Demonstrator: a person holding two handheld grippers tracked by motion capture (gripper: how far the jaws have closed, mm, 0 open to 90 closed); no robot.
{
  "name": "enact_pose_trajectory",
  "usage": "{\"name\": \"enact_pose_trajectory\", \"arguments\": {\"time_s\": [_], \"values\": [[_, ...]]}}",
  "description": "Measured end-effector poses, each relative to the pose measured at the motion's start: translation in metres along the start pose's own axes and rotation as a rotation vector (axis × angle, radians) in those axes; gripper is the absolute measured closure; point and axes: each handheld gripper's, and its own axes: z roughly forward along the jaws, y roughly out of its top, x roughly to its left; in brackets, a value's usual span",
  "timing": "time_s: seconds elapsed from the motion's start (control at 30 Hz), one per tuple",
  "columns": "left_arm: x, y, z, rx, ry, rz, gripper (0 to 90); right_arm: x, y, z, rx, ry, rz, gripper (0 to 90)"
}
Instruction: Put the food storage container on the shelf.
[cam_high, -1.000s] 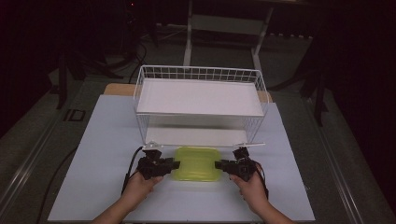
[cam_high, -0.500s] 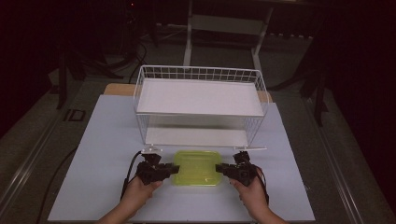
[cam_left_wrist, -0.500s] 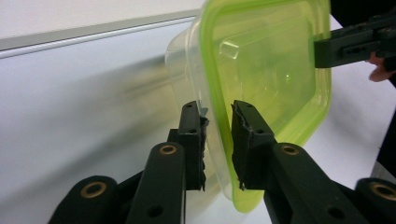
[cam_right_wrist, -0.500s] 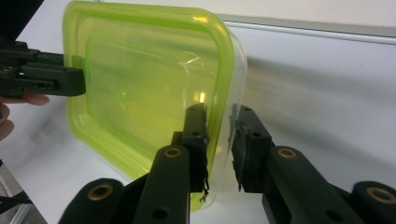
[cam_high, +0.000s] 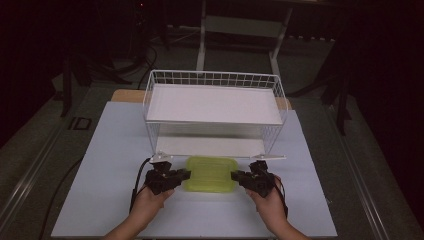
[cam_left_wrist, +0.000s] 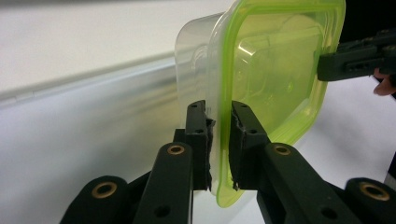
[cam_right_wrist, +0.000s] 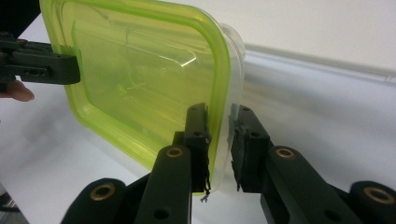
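A clear plastic container with a yellow-green lid (cam_high: 210, 174) sits lid up just in front of the wire rack, between my two grippers. My left gripper (cam_high: 186, 174) grips its left end. In the left gripper view the pads (cam_left_wrist: 198, 135) pinch the rim of the container (cam_left_wrist: 275, 70), and these jaws have just been closing. My right gripper (cam_high: 235, 176) holds the right end. In the right gripper view the container's rim (cam_right_wrist: 140, 74) stands between the jaws of that gripper (cam_right_wrist: 219, 126), which have also been closing. Each view shows the other gripper's jaw at the far end.
A white wire rack (cam_high: 215, 105) with an upper and a lower shelf (cam_high: 210, 146) stands close behind the container, open to the front. The white tabletop (cam_high: 110, 165) spreads to both sides. Dark floor and a frame lie beyond the table.
Both hands and the container have shifted only slightly in front of the rack. The grippers stay at the container's two ends.
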Motion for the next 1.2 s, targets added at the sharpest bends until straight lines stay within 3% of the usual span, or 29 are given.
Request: {"name": "enact_pose_trajectory", "arguments": {"time_s": [0.4,0.63,0.9,1.2], "values": [[0.003,0.029,0.004,-0.076,-0.002,0.019,80.3,-0.004,0.029,-0.009,-0.084,-0.045,-0.04,77.8],[0.015,0.042,0.022,-0.115,0.002,0.035,80.3,-0.016,0.045,0.0,-0.128,-0.076,-0.046,77.7],[0.028,0.037,0.043,-0.094,0.004,-0.009,80.2,-0.028,0.044,0.02,-0.13,-0.111,-0.028,77.5],[0.036,0.037,0.057,-0.088,0.016,-0.012,80.1,-0.036,0.043,0.033,-0.12,-0.138,-0.031,77.2]]}}
